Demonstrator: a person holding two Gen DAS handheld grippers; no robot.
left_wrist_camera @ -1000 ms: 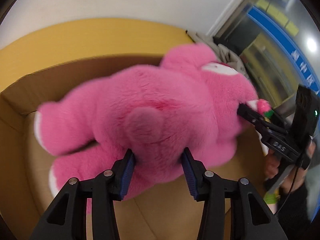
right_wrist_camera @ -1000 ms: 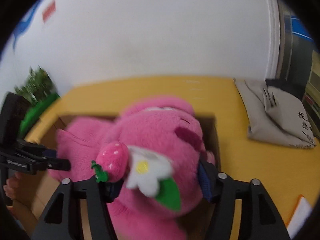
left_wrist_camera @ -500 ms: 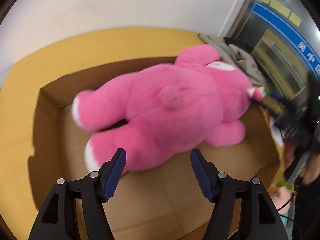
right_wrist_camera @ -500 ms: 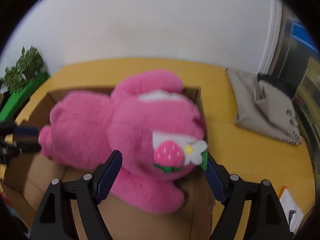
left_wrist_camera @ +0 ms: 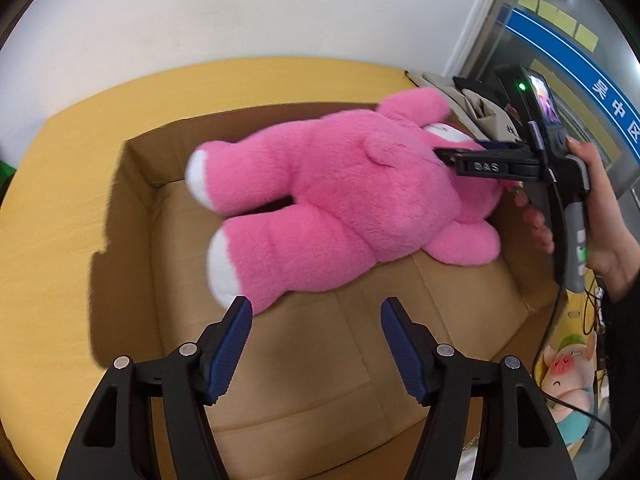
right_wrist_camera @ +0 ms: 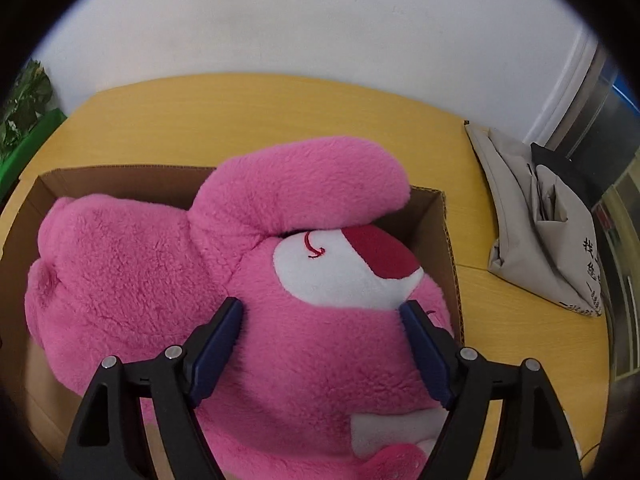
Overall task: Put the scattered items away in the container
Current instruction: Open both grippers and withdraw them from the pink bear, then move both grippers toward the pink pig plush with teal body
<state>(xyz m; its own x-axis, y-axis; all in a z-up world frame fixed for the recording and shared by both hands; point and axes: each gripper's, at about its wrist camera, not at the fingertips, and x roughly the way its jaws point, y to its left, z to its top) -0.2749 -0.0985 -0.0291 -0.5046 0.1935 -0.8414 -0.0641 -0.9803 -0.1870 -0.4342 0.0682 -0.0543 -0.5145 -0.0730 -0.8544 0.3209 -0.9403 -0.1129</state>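
Progress looks partial: pink plush toy (left_wrist_camera: pixel 340 208) lies inside the cardboard box (left_wrist_camera: pixel 136 184), left gripper (left_wrist_camera: pixel 316 344) open and empty, right gripper (right_wrist_camera: pixel 322 344) spread around its head without evident squeeze, a pig plush (left_wrist_camera: pixel 568 376) waiting outside.

A: Your left gripper (left_wrist_camera: pixel 316 338): black frame, ribbed blue pads (left_wrist_camera: pixel 230 350), silver screws along each finger.

B: Your right gripper (right_wrist_camera: pixel 322 338) matches it. Seen from the left wrist, it carries white "DAS" lettering, a lit screen, a green lamp, a grey handle, a black cable, and your dark sleeve (left_wrist_camera: pixel 622 320).
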